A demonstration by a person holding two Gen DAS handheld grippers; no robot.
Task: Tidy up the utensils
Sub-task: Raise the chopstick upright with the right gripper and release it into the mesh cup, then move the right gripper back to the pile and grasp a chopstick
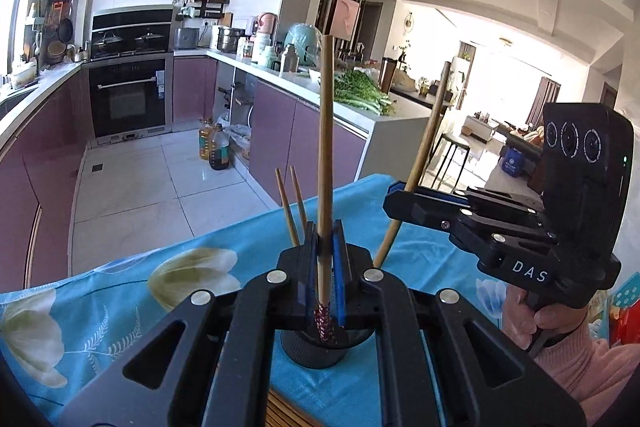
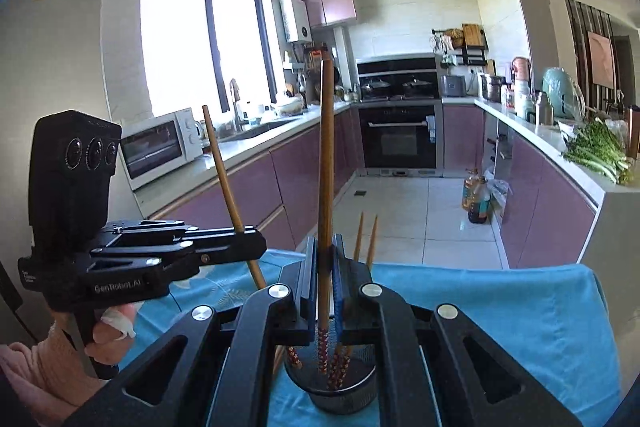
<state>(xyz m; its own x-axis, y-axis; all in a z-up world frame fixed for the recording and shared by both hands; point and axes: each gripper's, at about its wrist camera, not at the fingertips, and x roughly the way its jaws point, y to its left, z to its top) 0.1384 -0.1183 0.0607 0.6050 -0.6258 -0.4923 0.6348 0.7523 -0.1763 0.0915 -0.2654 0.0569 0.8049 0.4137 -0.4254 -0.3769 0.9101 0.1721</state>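
A black mesh utensil holder (image 2: 340, 393) stands on the blue flowered tablecloth (image 1: 120, 287); it also shows in the left wrist view (image 1: 320, 347). My left gripper (image 1: 325, 243) is shut on an upright wooden chopstick (image 1: 326, 147) whose red patterned end hangs over the holder. My right gripper (image 2: 325, 251) is shut on another upright chopstick (image 2: 326, 167), its patterned end inside the holder. Each gripper shows in the other's view, the right (image 1: 394, 201) and the left (image 2: 256, 245), both above the holder. Two more chopsticks (image 2: 366, 239) stand in the holder.
The table's far edge (image 2: 480, 267) drops to the tiled kitchen floor. Purple cabinets line both sides. Oil bottles (image 1: 214, 147) stand on the floor. Green vegetables (image 1: 360, 91) lie on the right counter, and a microwave (image 2: 160, 147) sits on the left counter.
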